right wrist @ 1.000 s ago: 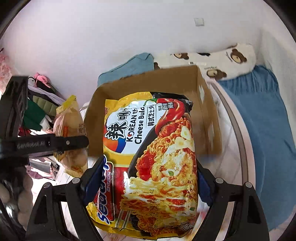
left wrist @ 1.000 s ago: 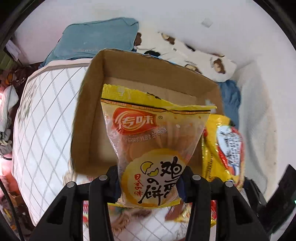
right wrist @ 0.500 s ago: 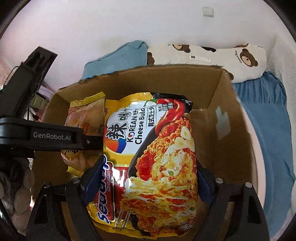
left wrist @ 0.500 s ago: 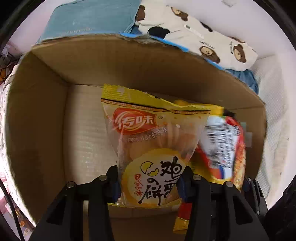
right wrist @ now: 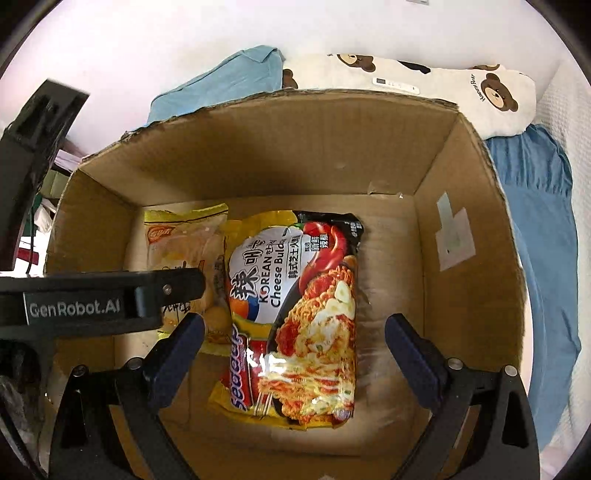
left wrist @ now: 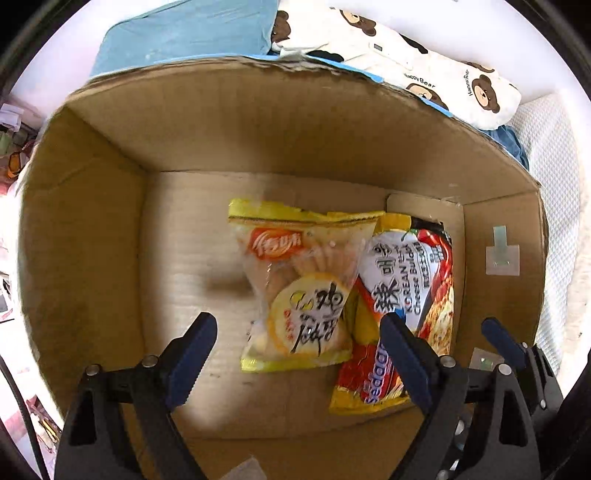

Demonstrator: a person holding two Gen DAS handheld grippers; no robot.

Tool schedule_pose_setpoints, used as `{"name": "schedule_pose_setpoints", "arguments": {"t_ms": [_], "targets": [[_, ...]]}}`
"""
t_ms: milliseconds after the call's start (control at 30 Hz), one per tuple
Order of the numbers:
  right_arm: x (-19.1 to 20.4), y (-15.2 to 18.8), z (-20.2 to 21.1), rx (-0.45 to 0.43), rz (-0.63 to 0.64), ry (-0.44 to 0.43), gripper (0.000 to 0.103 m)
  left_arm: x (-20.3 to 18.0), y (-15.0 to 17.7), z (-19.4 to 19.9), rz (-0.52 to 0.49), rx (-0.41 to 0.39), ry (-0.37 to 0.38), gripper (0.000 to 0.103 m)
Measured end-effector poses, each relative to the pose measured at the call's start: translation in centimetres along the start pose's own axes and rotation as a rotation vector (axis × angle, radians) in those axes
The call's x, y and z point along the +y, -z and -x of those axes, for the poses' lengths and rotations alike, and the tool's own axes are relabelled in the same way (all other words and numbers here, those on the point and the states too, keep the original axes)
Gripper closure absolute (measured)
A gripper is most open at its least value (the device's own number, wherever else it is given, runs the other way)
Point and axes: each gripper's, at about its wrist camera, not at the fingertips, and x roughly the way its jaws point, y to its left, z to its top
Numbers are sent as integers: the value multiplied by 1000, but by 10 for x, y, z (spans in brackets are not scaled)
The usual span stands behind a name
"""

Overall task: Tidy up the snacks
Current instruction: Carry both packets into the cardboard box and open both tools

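Left wrist view: left gripper (left wrist: pixel 297 338) is seen spread wide, nothing pinched between the blue-padded fingers (left wrist: pixel 192 347). Open brown cardboard box (left wrist: pixel 88 229) fills the frame. On its floor, the yellow-and-clear egg biscuit packet (left wrist: pixel 303 284) lies flat near centre, at 12 o'clock from the gripper. The red-and-yellow Korean cheese noodle packet (left wrist: pixel 402 291) lies at 3 o'clock of the biscuit packet, touching it, its left edge tucked under the biscuit packet. Right gripper's blue fingertip (left wrist: pixel 498 338) is visible at 4 o'clock. A white bear-print pillow (left wrist: pixel 424 70) and a light blue cloth (left wrist: pixel 184 33) are seen beyond the far box wall, at 1 and 11 o'clock.

Right wrist view: right gripper (right wrist: pixel 295 341) is likewise spread apart, gripping nothing. The noodle packet (right wrist: pixel 295 317) lies flat on the box (right wrist: pixel 472 206) floor between and beyond the fingers. The biscuit packet (right wrist: pixel 184 243) sits at 9 o'clock of it, partly hidden by the left gripper's black arm (right wrist: pixel 103 299). A blue blanket (right wrist: pixel 539 236) is seen at 3 o'clock outside the box.
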Motion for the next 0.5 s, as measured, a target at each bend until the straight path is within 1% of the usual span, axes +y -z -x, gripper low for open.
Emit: {"name": "schedule_pose_setpoints", "arguments": {"t_ms": [133, 233, 333, 433, 467, 500], "targets": [[3, 15, 17, 9, -15, 12, 3, 8, 19, 18, -12, -34, -20, 13], [9, 22, 33, 2, -14, 20, 3, 14, 31, 34, -10, -66, -19, 13], [15, 30, 54, -21, -8, 27, 3, 22, 48, 56, -7, -107, -7, 13], [20, 36, 75, -53, -5, 30, 3, 27, 65, 83, -11, -164, -3, 13], [22, 38, 83, -64, -4, 31, 3, 28, 71, 91, -16, -183, -2, 13], [24, 42, 94, -80, -4, 27, 3, 20, 69, 95, -16, -195, 0, 13]]}}
